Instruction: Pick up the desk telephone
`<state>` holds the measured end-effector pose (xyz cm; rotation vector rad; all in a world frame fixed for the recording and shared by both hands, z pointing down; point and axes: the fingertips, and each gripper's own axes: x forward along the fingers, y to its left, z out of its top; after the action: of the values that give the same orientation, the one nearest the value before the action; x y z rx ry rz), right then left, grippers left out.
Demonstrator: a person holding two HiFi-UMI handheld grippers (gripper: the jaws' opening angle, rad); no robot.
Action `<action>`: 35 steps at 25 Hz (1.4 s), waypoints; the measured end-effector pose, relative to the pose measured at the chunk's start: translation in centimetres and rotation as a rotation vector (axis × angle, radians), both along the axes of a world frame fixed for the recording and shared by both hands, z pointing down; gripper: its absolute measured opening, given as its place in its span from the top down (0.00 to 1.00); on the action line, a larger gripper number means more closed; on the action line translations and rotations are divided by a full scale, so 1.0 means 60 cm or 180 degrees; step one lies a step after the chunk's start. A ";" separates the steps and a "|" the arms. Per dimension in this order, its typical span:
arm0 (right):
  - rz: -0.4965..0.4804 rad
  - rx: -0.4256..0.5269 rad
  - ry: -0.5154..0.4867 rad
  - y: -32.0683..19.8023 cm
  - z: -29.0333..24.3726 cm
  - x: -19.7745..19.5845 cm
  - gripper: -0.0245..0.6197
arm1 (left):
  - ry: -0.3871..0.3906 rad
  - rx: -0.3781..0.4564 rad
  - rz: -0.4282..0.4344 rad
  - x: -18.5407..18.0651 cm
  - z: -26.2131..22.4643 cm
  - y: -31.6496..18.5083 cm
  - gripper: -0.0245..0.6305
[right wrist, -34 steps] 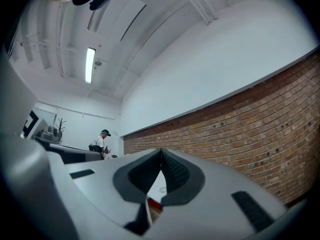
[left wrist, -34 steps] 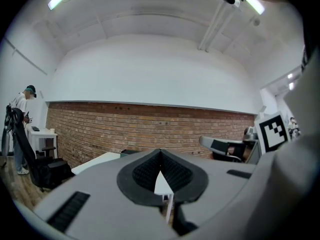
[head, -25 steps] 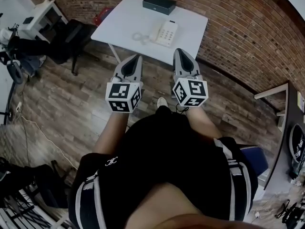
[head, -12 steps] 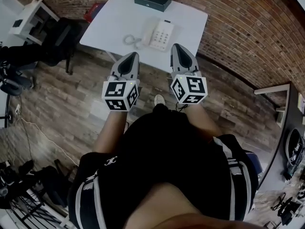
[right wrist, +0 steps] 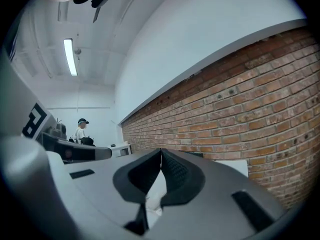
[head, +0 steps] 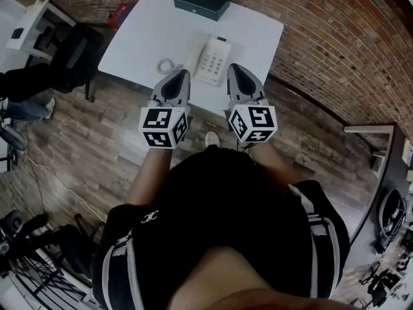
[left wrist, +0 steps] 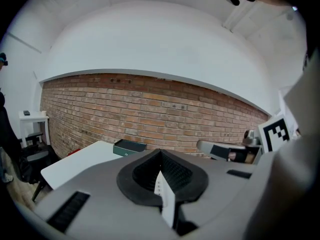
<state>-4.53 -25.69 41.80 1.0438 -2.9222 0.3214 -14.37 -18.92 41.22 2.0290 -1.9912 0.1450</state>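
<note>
**As the table draws near, both grippers arrive clenched and empty**

While the person walks up, the white rectangular table point(head: 139, 41) has slid closer in the head view. A second ago the white push-button desk telephone point(head: 211, 60) lay well ahead of the tips. Now it sits between them, near the table's front edge, with its grey coiled cord point(head: 167, 65) just beside the left gripper point(head: 185, 73). The right gripper point(head: 231, 67) stands just beside the telephone's other side. Each gripper's jaws are pressed together with nothing held. The approach looks nearly finished, and I judge that a gripper must spread its jaws before any grasp can start.

Neither gripper view shows the telephone, because the grey gripper bodies block everything low. The left gripper view catches only the table's far part, the dark green flat box point(head: 201, 1) at its back edge and the red brick wall point(head: 322, 37). From the head view I cannot tell whether the tips hang above the tabletop or level with it. Handset and base are also hard to separate.
</note>
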 end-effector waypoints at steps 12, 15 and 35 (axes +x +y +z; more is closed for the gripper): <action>0.0030 -0.0112 0.0043 -0.079 0.019 -0.010 0.96 | 0.0085 -0.0085 0.0042 -0.021 0.021 -0.080 0.96; 0.0069 -0.0139 0.0068 -0.090 0.023 -0.020 0.96 | 0.0097 -0.0108 0.0072 -0.039 0.024 -0.092 0.96; 0.0541 -0.0544 0.0374 -0.183 0.156 -0.089 0.96 | 0.0427 -0.0914 0.0749 -0.161 0.169 -0.208 0.96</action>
<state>-9.84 -36.65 51.18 1.2402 -2.6550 0.4866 -24.01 -31.39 51.38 2.0184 -1.5488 0.3164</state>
